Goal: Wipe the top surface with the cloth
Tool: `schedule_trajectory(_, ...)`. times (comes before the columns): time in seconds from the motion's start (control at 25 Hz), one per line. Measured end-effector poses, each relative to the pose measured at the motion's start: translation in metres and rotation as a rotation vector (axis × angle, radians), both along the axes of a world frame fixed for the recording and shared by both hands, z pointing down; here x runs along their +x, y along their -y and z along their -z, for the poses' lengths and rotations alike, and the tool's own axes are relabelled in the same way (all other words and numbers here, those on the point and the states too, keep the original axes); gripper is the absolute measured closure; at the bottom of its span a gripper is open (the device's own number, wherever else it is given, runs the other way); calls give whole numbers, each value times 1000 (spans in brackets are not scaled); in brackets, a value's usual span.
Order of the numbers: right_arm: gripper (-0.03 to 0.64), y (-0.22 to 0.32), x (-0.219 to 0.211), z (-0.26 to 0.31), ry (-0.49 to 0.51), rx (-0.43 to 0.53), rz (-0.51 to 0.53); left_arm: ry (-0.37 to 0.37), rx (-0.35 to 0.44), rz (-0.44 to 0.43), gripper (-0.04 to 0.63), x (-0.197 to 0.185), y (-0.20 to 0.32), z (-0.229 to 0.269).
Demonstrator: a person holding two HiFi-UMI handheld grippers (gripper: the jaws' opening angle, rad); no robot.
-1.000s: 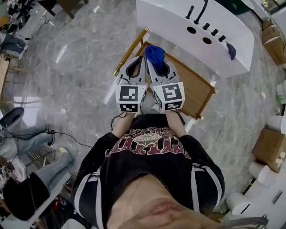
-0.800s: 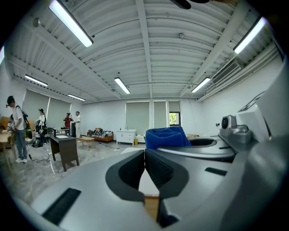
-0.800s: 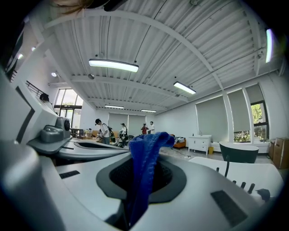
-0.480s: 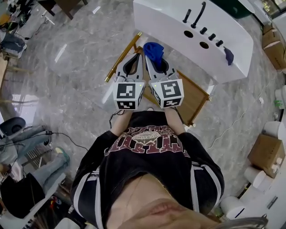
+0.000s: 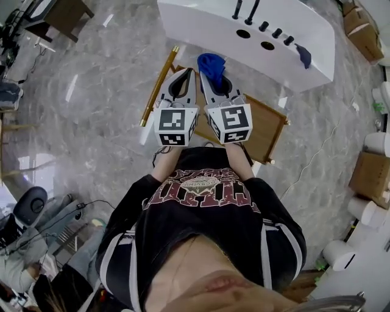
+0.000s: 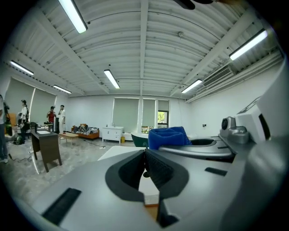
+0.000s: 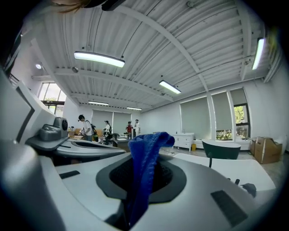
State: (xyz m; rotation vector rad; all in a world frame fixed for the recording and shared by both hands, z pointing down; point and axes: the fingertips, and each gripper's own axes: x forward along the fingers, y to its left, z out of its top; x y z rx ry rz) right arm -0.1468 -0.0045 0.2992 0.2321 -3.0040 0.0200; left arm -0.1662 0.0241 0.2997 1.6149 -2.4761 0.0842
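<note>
In the head view the white top surface (image 5: 201, 27) lies ahead at the top of the picture, with black tap fittings (image 5: 251, 11) and two round holes in it. My right gripper (image 5: 203, 74) is shut on a bright blue cloth (image 5: 211, 63), which bunches out past its tips just short of the white top's near edge. In the right gripper view the cloth (image 7: 143, 167) hangs clamped between the jaws. My left gripper (image 5: 191, 72) is held close beside the right one, shut, with nothing in it. Its closed jaws (image 6: 145, 157) fill the left gripper view, and the cloth (image 6: 167, 136) shows to their right.
A low wooden table with a gold frame (image 5: 268, 125) stands under and to the right of the grippers. A second dark blue cloth (image 5: 303, 56) lies on the white top's right end. Cardboard boxes (image 5: 370, 177) and white rolls stand at the right. People sit at the lower left.
Both grippers stay side by side with the cloth still clamped. The view has shifted: the white top now sits higher and more to the left in the picture.
</note>
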Motion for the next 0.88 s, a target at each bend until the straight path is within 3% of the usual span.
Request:
schedule_trajectory(0.48,552,26,-57,-33,-55,-38,-253,-32,-68,-260,546,-63,32,-35)
schedule_trajectory(0.88,552,40,-81,-81,-119,-88,-372,-77,-141,-353,546,-87,40,-91)
